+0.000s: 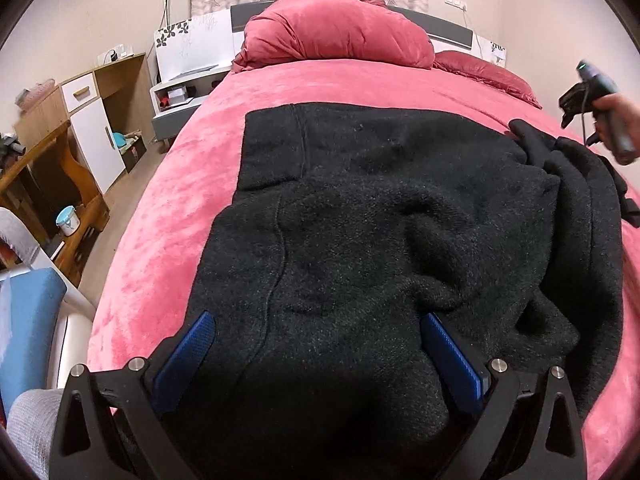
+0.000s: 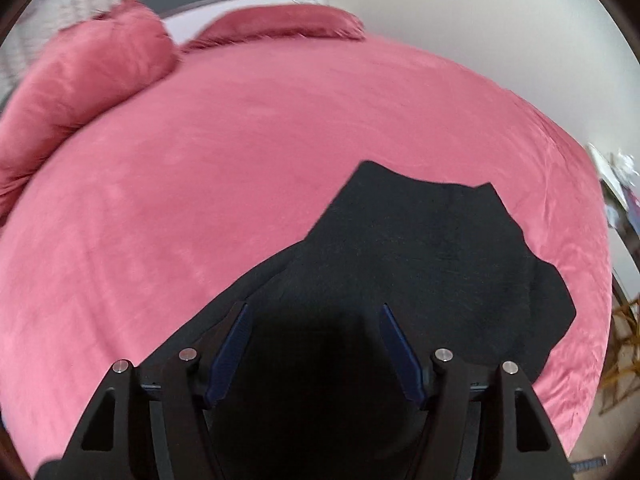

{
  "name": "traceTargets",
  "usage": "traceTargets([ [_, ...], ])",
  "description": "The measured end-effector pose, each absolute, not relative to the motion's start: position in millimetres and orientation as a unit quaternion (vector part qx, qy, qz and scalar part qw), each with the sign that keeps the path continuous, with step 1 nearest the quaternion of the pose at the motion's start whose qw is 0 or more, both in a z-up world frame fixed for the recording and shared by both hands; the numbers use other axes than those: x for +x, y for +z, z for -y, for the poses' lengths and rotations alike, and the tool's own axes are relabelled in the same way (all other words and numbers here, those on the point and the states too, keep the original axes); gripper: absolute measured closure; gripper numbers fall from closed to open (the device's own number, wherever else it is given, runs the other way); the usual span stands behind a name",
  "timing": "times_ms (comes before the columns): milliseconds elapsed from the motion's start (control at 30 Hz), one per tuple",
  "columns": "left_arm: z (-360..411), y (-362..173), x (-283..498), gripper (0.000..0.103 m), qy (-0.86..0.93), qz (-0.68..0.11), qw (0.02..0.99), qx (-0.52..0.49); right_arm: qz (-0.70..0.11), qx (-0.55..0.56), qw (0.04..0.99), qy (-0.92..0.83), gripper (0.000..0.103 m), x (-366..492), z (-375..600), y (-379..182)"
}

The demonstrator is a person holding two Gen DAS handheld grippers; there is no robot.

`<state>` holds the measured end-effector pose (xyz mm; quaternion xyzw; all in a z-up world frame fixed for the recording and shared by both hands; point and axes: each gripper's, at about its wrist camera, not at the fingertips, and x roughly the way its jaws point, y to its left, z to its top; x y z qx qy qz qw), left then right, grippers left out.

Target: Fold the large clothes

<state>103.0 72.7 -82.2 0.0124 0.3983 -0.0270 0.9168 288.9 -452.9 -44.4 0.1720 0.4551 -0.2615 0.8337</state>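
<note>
Garment point(image 1: 360, 220) on bed point(image 1: 160, 240), near its foot edge; pillows point(image 1: 340, 36) behind, at headboard; nightstand point(image 1: 180, 96) left of bed.

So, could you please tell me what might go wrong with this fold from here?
1. The black garment is bunched into thick ridges on its right side; folding now could lock those wrinkles in.
2. The left gripper has fabric mounded between its open fingers, so closing might pinch several layers.
3. The plush red bedspread could drag on the cloth, skewing edges.
</note>
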Motion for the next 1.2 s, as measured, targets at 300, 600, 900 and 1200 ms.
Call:
traceTargets([
  [300, -71, -81, 104, 0.0, -0.024, -0.398, 0.917, 0.019, -0.456, 0.216, 0.829, -0.243, 0.092, 274, 481, -70],
  [600, -56, -22, 66, 0.017, -0.092, -0.344, 0.934, -0.023, -0.379, 0.22, 0.864, -0.248, 0.101, 171, 520, -19],
  [900, 58, -36, 71, 0.0, -0.175, -0.331, 0.913, 0.163, -0.411, 0.267, 0.858, -0.155, 0.055, 163, 514, -27],
  [1200, 54, -68, 83, 0.057, -0.192, -0.35, 0.906, 0.139, -0.448, 0.247, 0.84, -0.181, 0.055, 245, 494, -51],
])
